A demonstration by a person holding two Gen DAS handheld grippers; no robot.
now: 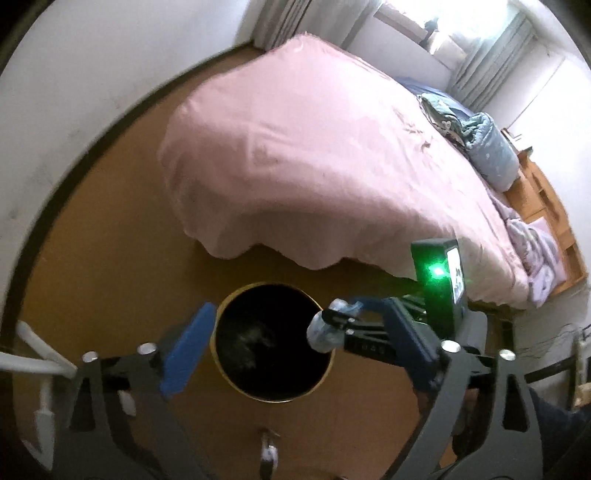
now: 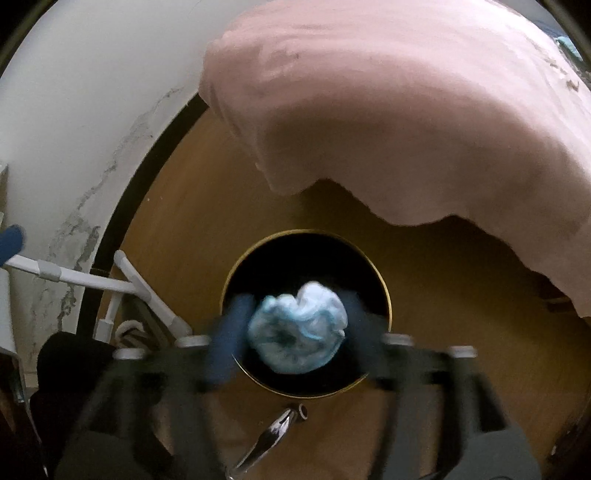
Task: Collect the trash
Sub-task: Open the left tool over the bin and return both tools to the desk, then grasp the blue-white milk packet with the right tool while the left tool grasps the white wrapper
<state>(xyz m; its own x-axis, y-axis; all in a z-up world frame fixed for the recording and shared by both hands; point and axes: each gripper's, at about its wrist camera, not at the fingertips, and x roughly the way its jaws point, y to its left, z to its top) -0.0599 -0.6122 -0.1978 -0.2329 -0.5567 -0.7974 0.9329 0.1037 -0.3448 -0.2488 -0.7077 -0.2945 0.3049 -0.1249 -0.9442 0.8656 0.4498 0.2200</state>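
While both tongs hang over the round black bin (image 2: pixel 236 258), the left gripper (image 1: pixel 295 332) is spread and empty; the right gripper (image 2: pixel 295 325) is spread too, the crumpled pale blue wad (image 2: pixel 297 328) loose between its fingers, above the bin's mouth.

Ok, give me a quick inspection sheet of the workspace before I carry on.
Surface: brown floor, bare around the bin.
Job's things: crumpled pale blue wad over the mouth of the dark round bin.
Clutter: metal pedal by the bin; white rack at the wall.
Grippers: right gripper open, wad between its fingers, blurred; left gripper open, nothing between.
Cables: thin dark wires on the floor, far right.
Surroundings: bed with pink cover, white wall, curtained window.
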